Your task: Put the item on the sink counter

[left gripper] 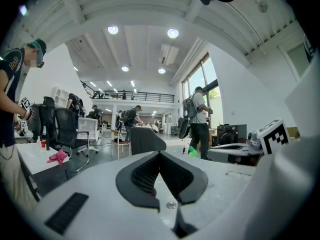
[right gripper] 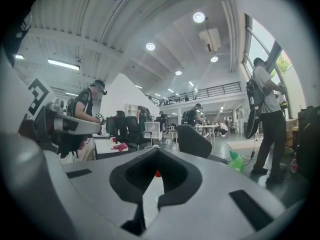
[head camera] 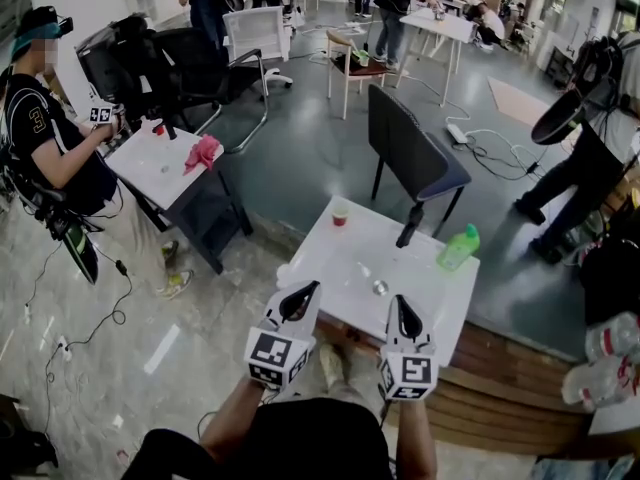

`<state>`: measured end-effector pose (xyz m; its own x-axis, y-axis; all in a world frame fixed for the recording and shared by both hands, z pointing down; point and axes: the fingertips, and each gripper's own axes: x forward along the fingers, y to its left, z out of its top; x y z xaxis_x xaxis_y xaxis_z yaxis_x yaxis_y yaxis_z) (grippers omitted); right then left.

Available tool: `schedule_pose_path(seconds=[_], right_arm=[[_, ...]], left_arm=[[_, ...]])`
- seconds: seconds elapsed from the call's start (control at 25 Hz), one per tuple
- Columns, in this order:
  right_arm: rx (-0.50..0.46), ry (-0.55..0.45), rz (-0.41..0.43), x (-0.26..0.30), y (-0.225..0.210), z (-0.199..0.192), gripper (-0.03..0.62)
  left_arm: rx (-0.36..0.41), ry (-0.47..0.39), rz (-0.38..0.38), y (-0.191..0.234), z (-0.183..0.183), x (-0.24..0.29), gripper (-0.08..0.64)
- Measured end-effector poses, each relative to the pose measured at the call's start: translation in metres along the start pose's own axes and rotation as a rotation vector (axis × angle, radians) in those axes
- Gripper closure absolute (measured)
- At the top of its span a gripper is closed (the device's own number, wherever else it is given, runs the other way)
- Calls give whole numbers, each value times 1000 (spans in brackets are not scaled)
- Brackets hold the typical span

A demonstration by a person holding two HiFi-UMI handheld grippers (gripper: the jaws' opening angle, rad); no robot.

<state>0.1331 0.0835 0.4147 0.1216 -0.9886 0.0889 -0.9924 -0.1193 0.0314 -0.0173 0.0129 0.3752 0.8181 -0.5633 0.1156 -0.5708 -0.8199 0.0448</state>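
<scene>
Your left gripper [head camera: 310,288] has its jaws closed, tips touching, with nothing in them. Well ahead of those jaws, a small red cup [head camera: 340,215] stands on the white table [head camera: 330,268]. A black stick-like thing [head camera: 409,226] is ahead of the right jaws, its long side pointing away from you. Your right gripper [head camera: 401,302] is closed too and holds nothing. A green bottle [head camera: 459,247] is ahead and to the right of it, so your right hand is nearer. All three are on the table already (I cannot tell which is the item), so this could be a job done or one waiting.
</scene>
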Motion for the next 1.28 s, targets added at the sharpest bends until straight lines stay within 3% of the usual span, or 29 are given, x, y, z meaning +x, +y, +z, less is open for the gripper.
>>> schedule_pose_path(seconds=[1.28], right_arm=[[5,32,15,5,-14,1,594]], left_arm=[[-1,13,13,-6,3,12,558]])
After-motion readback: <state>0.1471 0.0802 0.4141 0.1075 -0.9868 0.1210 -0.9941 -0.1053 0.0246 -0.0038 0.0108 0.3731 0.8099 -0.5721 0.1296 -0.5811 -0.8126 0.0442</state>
